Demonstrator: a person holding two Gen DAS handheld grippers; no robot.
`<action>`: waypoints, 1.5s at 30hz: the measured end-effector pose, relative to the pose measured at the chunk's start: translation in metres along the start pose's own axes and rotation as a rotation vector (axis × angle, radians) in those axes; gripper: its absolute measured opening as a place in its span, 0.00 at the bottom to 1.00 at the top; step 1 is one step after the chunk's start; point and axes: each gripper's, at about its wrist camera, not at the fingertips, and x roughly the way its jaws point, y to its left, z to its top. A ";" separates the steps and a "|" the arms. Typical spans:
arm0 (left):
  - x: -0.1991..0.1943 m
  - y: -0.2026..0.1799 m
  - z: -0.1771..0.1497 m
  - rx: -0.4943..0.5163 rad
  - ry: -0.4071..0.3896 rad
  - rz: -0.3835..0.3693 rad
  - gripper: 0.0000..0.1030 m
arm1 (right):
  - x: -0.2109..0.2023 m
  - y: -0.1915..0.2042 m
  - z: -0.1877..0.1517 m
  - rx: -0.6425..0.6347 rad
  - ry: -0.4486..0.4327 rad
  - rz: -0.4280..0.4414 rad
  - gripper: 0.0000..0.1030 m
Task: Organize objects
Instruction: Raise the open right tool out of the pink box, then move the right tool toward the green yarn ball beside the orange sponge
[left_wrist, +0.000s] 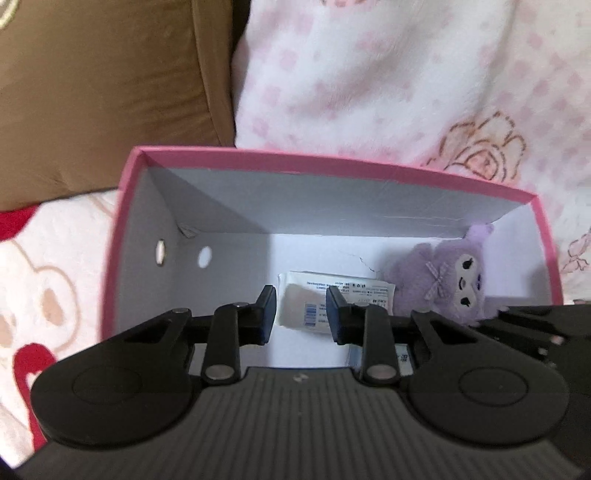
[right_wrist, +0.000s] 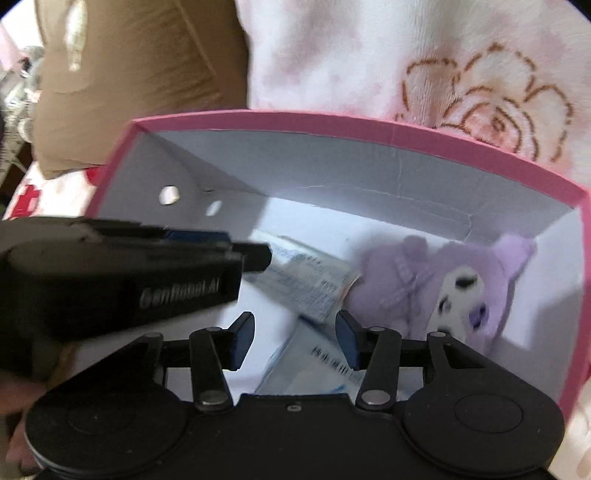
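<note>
A pink box (left_wrist: 321, 162) with a white inside rests on the bedding. At its right end lies a purple plush toy (left_wrist: 439, 284), also in the right wrist view (right_wrist: 443, 284). A white printed tissue pack (left_wrist: 306, 306) lies on the box floor beyond my left gripper (left_wrist: 301, 314), whose jaws are drawn in to a narrow gap with nothing between them. In the right wrist view the left gripper (right_wrist: 264, 258) reaches in from the left, its tip by that pack (right_wrist: 310, 284). My right gripper (right_wrist: 295, 339) stands open over a second pack (right_wrist: 314, 365); its pads do not press it.
A brown cushion (left_wrist: 110, 92) leans behind the box at the left. White and pink fleece bedding (left_wrist: 406, 74) with a rose pattern surrounds the box. Two round holes (left_wrist: 205, 256) pierce the box's left wall. A hand (right_wrist: 14, 391) shows under the left gripper.
</note>
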 end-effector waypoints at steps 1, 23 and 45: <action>-0.005 0.001 -0.001 0.000 -0.003 -0.004 0.27 | -0.007 0.003 -0.005 -0.021 -0.011 0.002 0.52; -0.148 -0.023 -0.050 0.014 -0.058 -0.055 0.27 | -0.119 0.036 -0.082 -0.194 -0.284 -0.020 0.56; -0.228 -0.038 -0.097 0.088 -0.066 -0.032 0.75 | -0.177 0.065 -0.132 -0.282 -0.358 -0.079 0.90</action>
